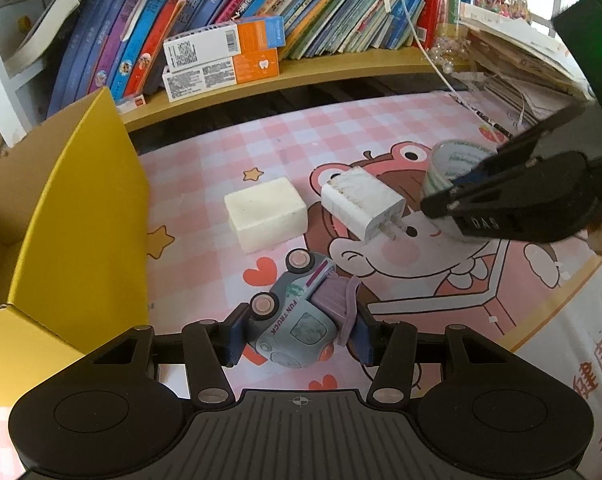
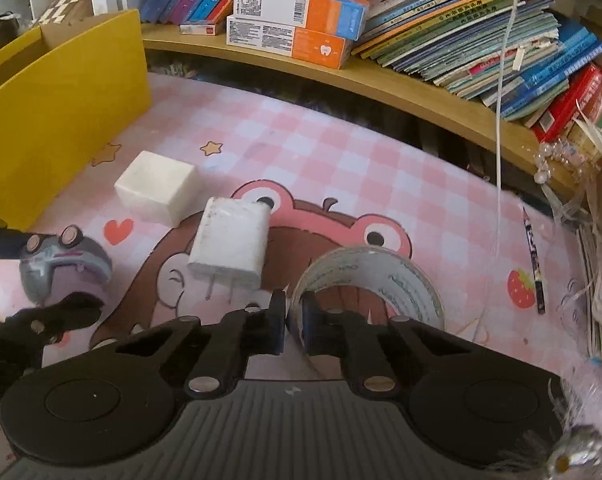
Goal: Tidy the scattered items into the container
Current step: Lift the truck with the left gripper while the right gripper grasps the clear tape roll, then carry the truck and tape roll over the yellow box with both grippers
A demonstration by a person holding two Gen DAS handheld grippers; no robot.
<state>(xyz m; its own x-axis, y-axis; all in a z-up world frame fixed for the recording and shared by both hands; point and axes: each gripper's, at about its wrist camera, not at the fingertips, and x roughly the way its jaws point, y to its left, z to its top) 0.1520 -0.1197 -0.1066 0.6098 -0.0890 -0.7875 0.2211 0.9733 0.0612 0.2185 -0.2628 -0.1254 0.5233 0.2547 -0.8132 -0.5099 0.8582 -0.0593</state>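
Toy truck [image 1: 297,320], marked "FUN TRUCK", lies on its side near the yellow box [image 1: 81,216], clamped between the left gripper [image 1: 297,334] pads. Tape roll [image 2: 369,284] sits to the right; right gripper [image 2: 293,320] is pinched on its near wall. Charger [image 2: 231,240] and white block [image 2: 157,188] lie loose between. Step: both picks made. Next: lift and carry left over the box rim.

Left gripper [image 1: 297,336] clamped on something; right gripper [image 2: 292,320] pinched nearly closed.
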